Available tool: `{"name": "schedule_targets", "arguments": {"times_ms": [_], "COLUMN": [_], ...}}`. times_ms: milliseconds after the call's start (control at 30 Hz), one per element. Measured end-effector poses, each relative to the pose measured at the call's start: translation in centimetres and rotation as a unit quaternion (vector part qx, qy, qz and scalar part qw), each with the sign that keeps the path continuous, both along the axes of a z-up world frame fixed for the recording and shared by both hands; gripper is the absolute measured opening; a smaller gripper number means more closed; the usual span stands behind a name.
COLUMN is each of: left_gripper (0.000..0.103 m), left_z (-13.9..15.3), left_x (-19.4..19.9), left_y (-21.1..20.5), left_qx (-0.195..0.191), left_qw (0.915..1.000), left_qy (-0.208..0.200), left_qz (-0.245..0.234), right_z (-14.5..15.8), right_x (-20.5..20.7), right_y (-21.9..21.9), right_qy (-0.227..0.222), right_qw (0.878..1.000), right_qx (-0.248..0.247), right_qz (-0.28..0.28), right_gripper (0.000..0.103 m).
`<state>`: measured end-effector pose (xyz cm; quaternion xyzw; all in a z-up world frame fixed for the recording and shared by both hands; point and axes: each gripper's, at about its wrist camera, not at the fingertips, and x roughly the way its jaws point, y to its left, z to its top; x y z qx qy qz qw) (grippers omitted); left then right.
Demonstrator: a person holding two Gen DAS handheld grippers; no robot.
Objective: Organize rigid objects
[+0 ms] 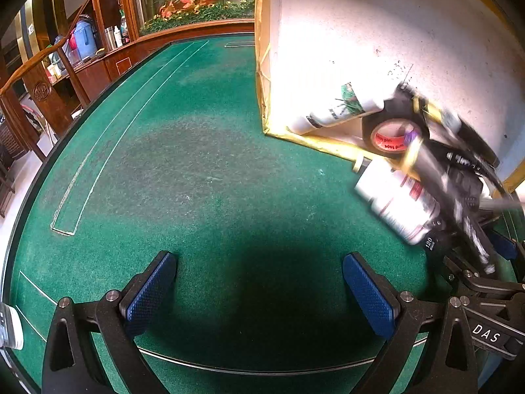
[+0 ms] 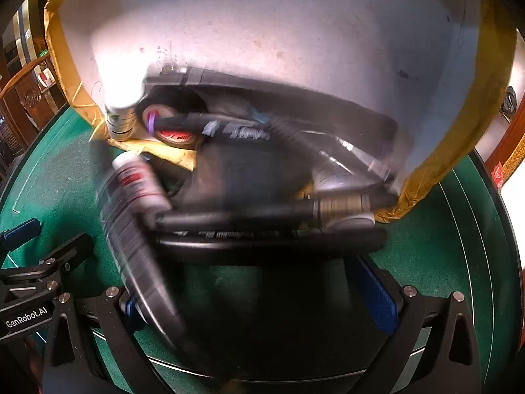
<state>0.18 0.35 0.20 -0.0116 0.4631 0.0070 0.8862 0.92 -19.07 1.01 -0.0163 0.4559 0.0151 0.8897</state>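
Fig.: objects spilling from a tipped box; sorting not yet begun, by the look of it.

Task items: a jumble of rigid things lies at the mouth of the white foam box with yellow-taped rim (image 1: 377,32), which lies on its side w/ its opening toward the cameras. Identifiable: a white cylindrical bottle w/ red label (image 1: 393,197), lying on the felt just outside the box mouth; a black tape roll w/ red core (image 1: 392,134) just inside the rim; a white tube w/ green print (image 1: 341,106) against the box's inner wall. Dark rod-like items w/ brass-coloured collars (image 2: 341,205) cross the pile; blur hides what they are.

Grippers: left gripper (image 1: 259,292) has its jaws wide apart, nothing between them, over bare green felt bench (image 1: 197,164), well left of the pile. Right gripper (image 2: 259,298) also has jaws apart; a blurred bottle-like object overlaps its left finger in the right wrist view, but no clamp is seen.

Step (judged): approach/select, pre-grasp. Next move prob. calls for singling out one item, e.g. the red-label bottle, since it lies free of the tangle, and aligning the jaws across its width.
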Motion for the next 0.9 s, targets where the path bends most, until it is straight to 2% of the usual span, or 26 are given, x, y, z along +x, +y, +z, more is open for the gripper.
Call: {"name": "schedule_targets", "arguments": {"times_ms": [900], "left_gripper": [0.103], "left_z": [-0.16], "left_x": [-0.02], "left_y": [-0.38], "left_qx": [0.000], "left_qw": [1.0000], "left_qy": [-0.001], "left_qz": [0.001], "right_z": [0.13], "right_x": [0.16], "right_y": [0.05], "right_qy": [0.001], "right_qw": [1.000], "right_qx": [0.000], "right_qz": [-0.001], "right_gripper": [0.103]}}
